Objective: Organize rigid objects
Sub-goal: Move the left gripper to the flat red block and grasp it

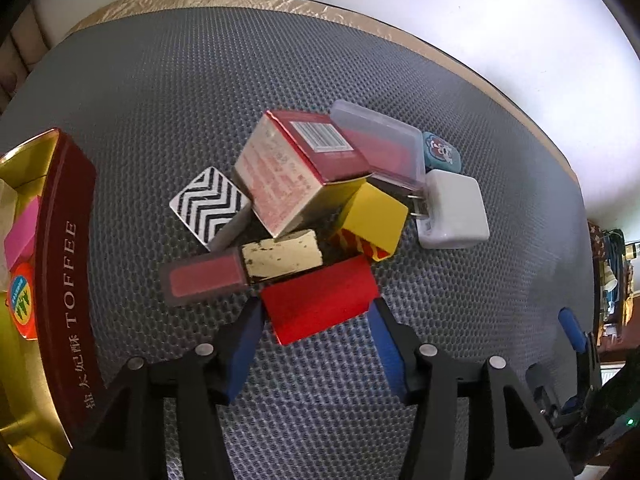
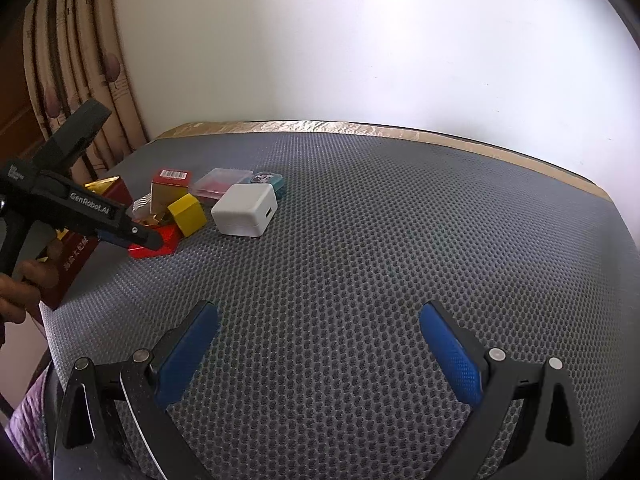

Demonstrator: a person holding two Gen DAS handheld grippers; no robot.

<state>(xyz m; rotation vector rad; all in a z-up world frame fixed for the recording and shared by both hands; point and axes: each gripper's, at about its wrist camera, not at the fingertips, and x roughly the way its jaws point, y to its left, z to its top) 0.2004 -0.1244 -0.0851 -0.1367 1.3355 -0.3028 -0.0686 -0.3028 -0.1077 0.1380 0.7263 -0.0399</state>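
The red box (image 1: 320, 300), a small glossy carton lying flat on the grey honeycomb mat (image 1: 200, 100) of the bench, sits at the near edge of a tight heap, between the blue pads of the left tongs (image 1: 314, 326), whose jaws are spread and flank the box's near corners; whether the pads touch it cannot be told. Just behind it lies a lip-gloss tube (image 1: 240, 272) with a worn gold cap, and leaning over that is a tall pink-and-red carton (image 1: 296, 172) with a barcode on its top face, tilted against a yellow box (image 1: 374, 216) with red stripes low on one side. A black-and-white zigzag tile (image 1: 208, 202) pokes out at the heap's left. Farther back rest a clear plastic case (image 1: 380, 140) with red inside, a teal cartoon-printed piece (image 1: 442, 152) and a white plug charger (image 1: 452, 210) with its prongs toward the heap. Well to the left stands a dark red toffee tin (image 1: 66, 260), open, gold inside, already holding a pink block (image 1: 22, 232) and an orange round sticker-faced item (image 1: 22, 300). The right tongs (image 2: 318, 340) hover wide apart over bare mat, holding nothing. A hand (image 2: 18, 292) grips the left tool's handle.
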